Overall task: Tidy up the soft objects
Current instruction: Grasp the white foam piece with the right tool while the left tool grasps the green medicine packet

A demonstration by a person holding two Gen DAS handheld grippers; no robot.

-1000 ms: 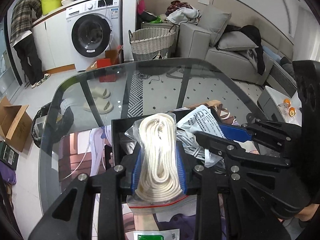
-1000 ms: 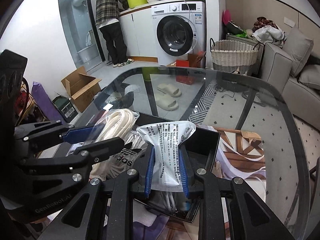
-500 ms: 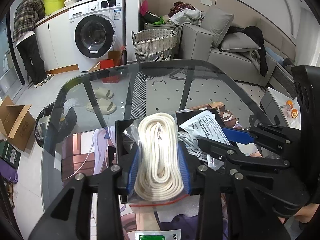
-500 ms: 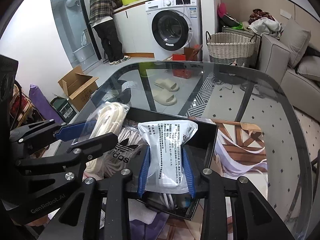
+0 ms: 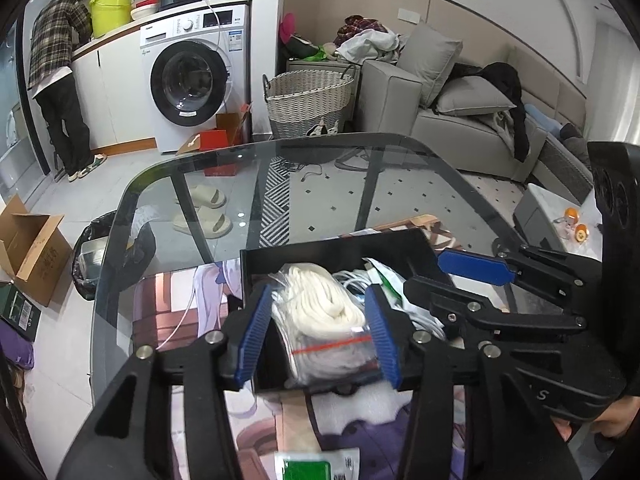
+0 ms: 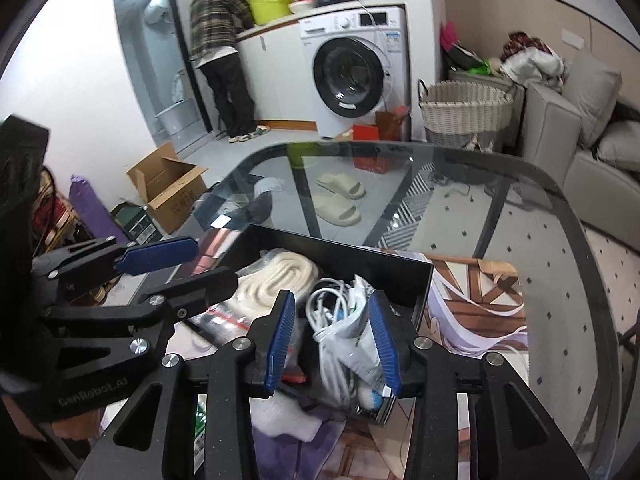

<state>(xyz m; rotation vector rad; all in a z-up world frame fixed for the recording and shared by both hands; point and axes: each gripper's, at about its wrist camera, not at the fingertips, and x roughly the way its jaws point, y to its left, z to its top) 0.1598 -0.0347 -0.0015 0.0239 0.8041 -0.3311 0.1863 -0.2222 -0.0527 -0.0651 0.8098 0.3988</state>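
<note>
Both tongs are opening, letting go. The rope bag (image 5: 320,312) sits loose between the left tongs (image 5: 316,332), long axis running away from them, down in the black bin (image 5: 332,246). The white packet (image 6: 360,348) leans on the right tongs' (image 6: 334,340) right pad, same bin.

We found the clear bag of white rope (image 5: 320,308) in the black rectangular box (image 5: 332,246), left of the white cables (image 6: 326,304), on the glass table (image 5: 360,168).

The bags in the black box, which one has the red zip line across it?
The clear bag of white rope, on the box's left side between the left gripper's opening jaws. The bag beside it is printed grey-white with no red line.
</note>
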